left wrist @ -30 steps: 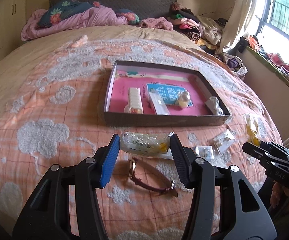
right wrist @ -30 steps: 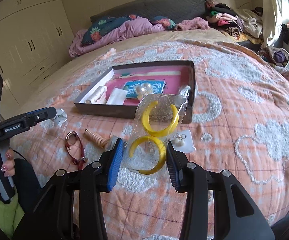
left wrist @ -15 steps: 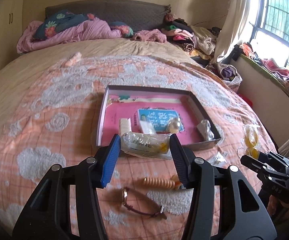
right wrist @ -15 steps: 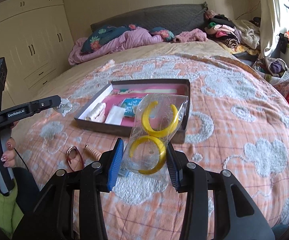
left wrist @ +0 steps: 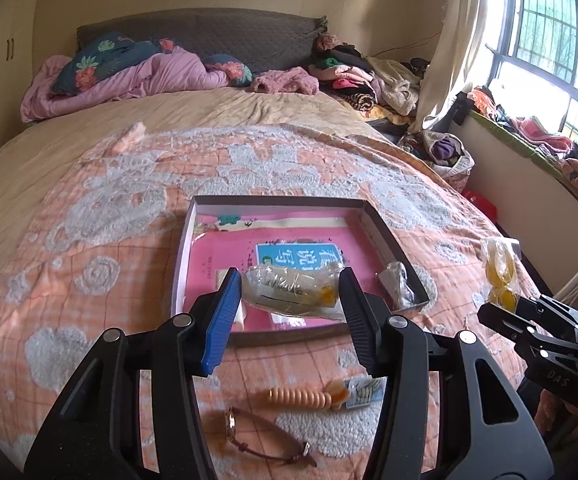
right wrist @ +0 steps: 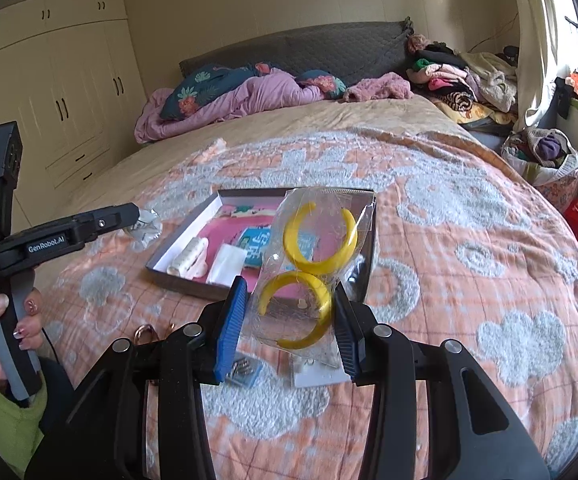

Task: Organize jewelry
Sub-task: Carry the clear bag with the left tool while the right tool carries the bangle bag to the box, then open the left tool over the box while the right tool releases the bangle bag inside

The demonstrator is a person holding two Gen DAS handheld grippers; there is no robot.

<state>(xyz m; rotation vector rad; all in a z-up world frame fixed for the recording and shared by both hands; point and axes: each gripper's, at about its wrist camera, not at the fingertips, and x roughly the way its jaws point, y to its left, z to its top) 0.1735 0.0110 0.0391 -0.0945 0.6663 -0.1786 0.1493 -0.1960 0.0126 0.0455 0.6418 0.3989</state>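
- Left gripper [left wrist: 289, 300] clamps a clear packet [left wrist: 291, 290] above the near edge of the box [left wrist: 381, 228].
- Right gripper [right wrist: 289, 320] pinches the bag of yellow hoops [right wrist: 311, 276], lifted off the bedspread [right wrist: 469, 240].

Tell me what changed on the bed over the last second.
Both grippers rose with their loads: the left gripper lifted its clear plastic packet off the orange bedspread toward the shallow pink-lined box, and the right gripper raised its clear bag of yellow hoop earrings. Neither grip changed. The box's contents, watch and beaded piece stayed put.
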